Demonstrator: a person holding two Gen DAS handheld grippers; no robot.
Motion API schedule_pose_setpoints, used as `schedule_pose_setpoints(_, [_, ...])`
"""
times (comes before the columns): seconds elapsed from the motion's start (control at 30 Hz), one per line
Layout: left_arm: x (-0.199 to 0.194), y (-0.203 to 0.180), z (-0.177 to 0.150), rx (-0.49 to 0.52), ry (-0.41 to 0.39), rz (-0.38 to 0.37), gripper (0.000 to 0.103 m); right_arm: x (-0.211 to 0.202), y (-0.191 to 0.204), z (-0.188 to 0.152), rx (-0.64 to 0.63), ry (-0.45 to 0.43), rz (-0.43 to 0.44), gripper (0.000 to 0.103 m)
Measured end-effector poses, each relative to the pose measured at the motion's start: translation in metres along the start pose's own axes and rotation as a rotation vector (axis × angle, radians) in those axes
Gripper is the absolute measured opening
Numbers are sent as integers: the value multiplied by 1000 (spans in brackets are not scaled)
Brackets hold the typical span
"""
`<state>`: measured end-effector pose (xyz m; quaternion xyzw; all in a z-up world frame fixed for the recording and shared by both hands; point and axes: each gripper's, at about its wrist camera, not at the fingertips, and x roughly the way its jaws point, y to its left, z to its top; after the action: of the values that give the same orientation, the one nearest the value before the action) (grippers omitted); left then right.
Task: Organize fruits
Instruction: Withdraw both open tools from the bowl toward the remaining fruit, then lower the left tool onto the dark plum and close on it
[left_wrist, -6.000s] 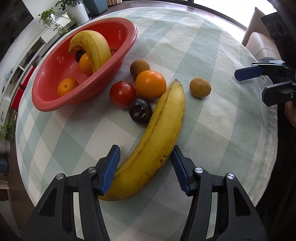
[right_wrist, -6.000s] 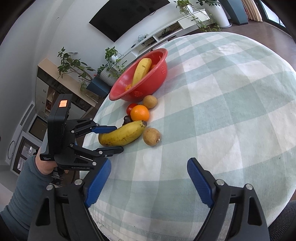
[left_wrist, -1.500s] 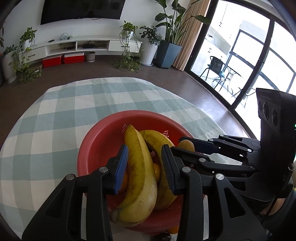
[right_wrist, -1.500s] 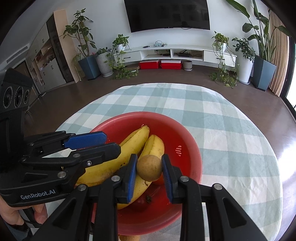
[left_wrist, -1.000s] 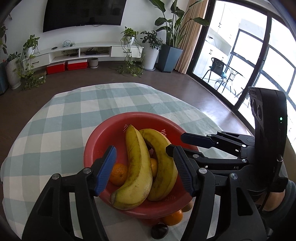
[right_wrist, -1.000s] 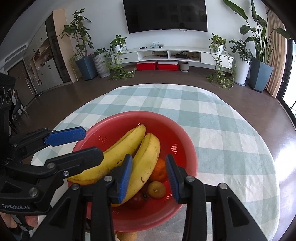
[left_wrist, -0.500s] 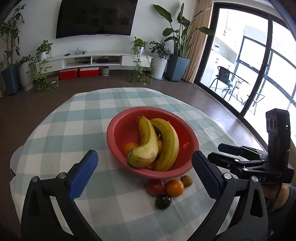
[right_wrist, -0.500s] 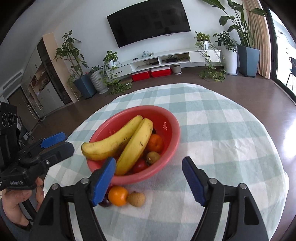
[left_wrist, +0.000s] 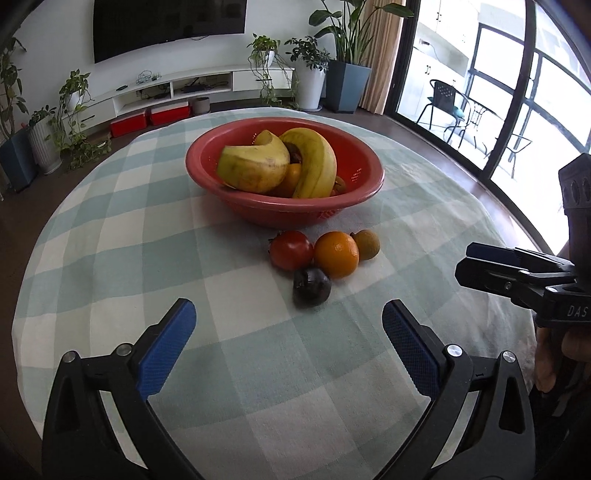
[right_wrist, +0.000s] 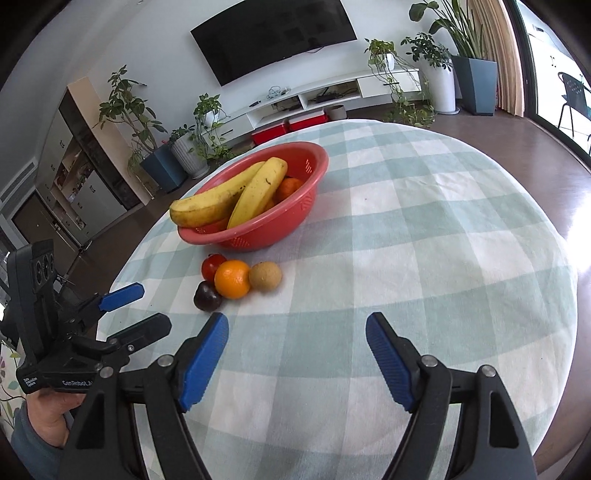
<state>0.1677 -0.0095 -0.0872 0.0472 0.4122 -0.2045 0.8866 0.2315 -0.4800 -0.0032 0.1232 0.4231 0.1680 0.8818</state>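
A red basket (left_wrist: 354, 192) (right_wrist: 295, 218) on the checked tablecloth holds two bananas (left_wrist: 314, 162) (right_wrist: 221, 195) and some smaller fruit. In front of it lie a red tomato (left_wrist: 291, 250) (right_wrist: 210, 266), an orange (left_wrist: 337, 254) (right_wrist: 232, 278), a brown round fruit (left_wrist: 366, 243) (right_wrist: 265, 276) and a dark purple fruit (left_wrist: 311, 286) (right_wrist: 207, 297). My left gripper (left_wrist: 288, 339) (right_wrist: 129, 306) is open and empty, short of the loose fruit. My right gripper (right_wrist: 297, 341) (left_wrist: 476, 264) is open and empty too, to the right of the fruit.
The round table (left_wrist: 110, 236) (right_wrist: 443, 240) has its near edge right under both grippers. A person's hand (right_wrist: 55, 410) holds the left tool. Behind the table stand a TV wall, a low white shelf and potted plants, with glass doors at the right.
Both grippers opened, leaving the banana and the brown fruit in the basket, then drew back and down toward the table's near edge.
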Motion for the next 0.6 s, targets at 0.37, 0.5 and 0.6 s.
schedule_pose_setpoints(0.37, [28, -11, 11, 44, 49, 3, 95, -6, 7, -7, -23, 5, -14, 79])
schedule_pose_setpoints(0.5, [41, -12, 17, 61, 77, -7, 69, -9, 5, -5, -21, -7, -20, 79])
schedule_pose_setpoints(0.6, [50, -13, 20, 76, 103, -14, 59, -9, 4, -5, -19, -5, -19, 78])
